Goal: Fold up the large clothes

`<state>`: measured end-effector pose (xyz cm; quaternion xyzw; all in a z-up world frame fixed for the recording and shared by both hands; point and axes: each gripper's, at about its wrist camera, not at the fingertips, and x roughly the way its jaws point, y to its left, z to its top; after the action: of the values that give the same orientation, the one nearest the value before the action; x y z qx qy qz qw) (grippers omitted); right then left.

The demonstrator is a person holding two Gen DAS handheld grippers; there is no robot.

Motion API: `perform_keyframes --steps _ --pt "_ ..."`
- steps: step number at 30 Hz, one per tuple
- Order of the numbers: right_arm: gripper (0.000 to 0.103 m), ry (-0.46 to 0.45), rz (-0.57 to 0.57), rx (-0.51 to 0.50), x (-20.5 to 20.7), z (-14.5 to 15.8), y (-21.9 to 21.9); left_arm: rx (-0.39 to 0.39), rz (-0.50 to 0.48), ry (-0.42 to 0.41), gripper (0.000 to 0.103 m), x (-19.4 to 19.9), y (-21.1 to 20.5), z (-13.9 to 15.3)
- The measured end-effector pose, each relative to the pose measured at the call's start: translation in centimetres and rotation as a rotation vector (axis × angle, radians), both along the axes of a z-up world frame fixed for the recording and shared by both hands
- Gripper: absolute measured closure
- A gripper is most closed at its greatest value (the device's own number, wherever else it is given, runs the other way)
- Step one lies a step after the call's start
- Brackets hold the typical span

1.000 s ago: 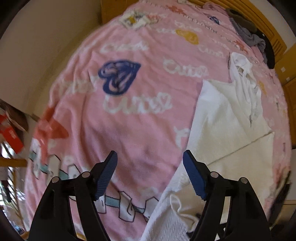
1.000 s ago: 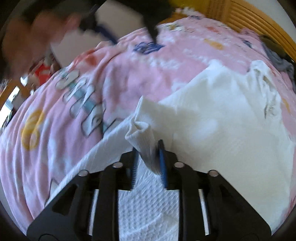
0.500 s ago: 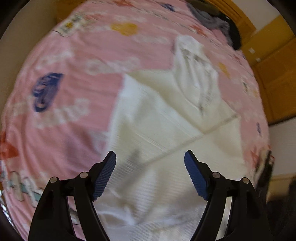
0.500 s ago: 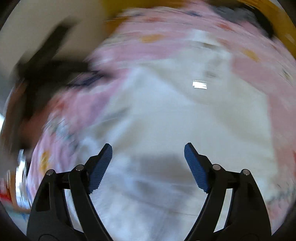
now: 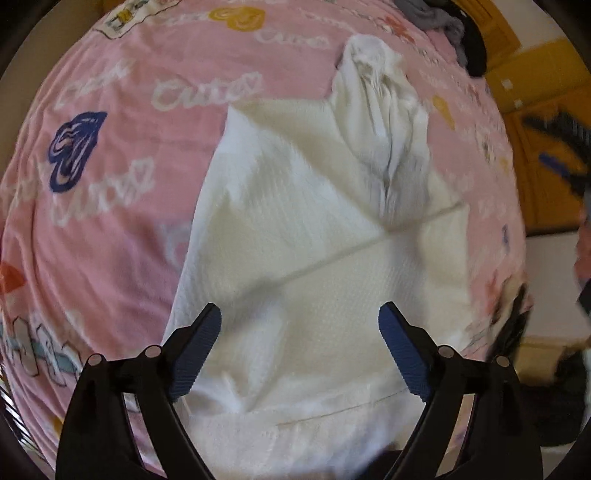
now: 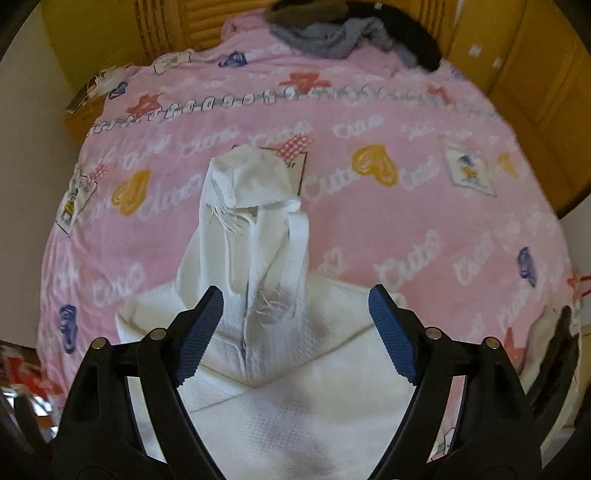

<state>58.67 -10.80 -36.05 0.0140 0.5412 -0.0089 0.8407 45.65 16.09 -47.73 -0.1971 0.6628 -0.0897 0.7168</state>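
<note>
Pink blanket (image 6: 424, 206); right claw (image 6: 295, 332) released white garment (image 6: 295, 424), now open.

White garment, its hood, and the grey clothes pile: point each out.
white garment (image 5: 314, 229), left wrist view, flat folded body.
hood (image 6: 255, 177), right wrist view, top panel.
grey clothes pile (image 6: 332, 33), right wrist view, fuzzy grey middle.

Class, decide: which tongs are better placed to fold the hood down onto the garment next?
Probably the right tongs: open, with the hood straight ahead between their tips. From the left tongs it lies far off.
</note>
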Motion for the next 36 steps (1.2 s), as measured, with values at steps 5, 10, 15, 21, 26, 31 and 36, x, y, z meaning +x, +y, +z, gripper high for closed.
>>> perform_keyframes --steps 5,10,15,21,26,31,36 --pt "0.018 0.011 0.091 0.076 5.3 -3.3 -2.4 -0.091 0.109 0.064 0.015 8.7 2.2 -0.2" --pt "0.018 0.137 0.073 0.209 13.8 -10.7 -5.0 -0.250 0.310 0.156 0.015 18.0 2.3 -3.9" --pt "0.018 0.283 -0.037 0.380 21.0 -17.3 -6.5 -0.276 0.455 0.250 0.015 25.2 -0.3 -8.1" --pt "0.018 0.324 -0.042 0.450 26.4 -20.2 -4.2 -0.267 0.493 0.283 0.015 31.0 -5.1 -10.1" --pt "0.018 0.328 0.093 0.286 29.0 -21.0 -1.2 -0.180 0.388 0.274 0.015 35.7 -8.1 -10.9" --pt "0.034 0.312 0.135 0.263 29.4 -22.1 -0.5 -0.111 0.381 0.288 0.017 37.0 -9.3 -12.5" --pt "0.089 0.301 0.160 0.314 28.5 -23.0 -0.2 -0.173 0.448 0.300 0.076 36.6 -9.7 -14.0"
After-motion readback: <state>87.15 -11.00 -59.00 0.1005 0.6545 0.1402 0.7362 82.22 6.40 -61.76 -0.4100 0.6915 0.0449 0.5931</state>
